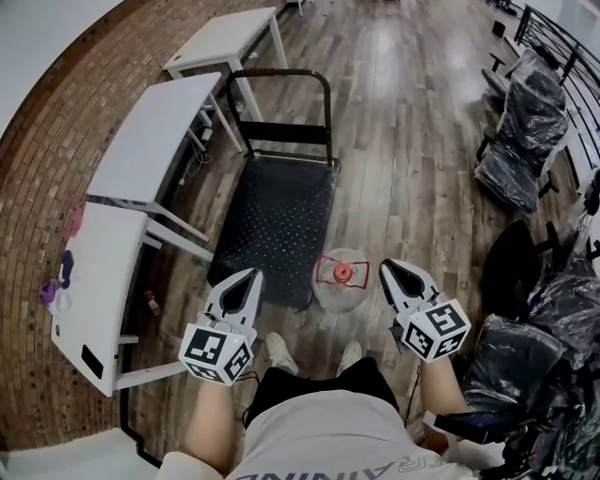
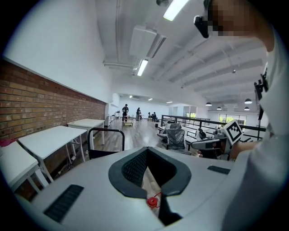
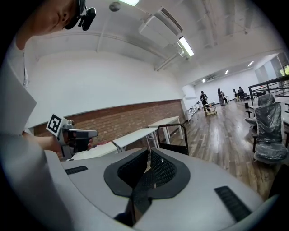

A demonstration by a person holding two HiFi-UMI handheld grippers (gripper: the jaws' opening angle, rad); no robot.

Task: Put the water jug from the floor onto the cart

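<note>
Water jug stands on floor beside cart; left gripper fingers slightly apart, right gripper fingers together.

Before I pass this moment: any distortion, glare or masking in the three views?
Head view: strong fisheye bends the brick wall and the floor, which has a pale sheen at the top; the water jug is sharp. Left gripper view: dark round vignette, mosaic patch at top right, blown-out ceiling light. Right gripper view: same vignette, glaring strip lamp.
</note>
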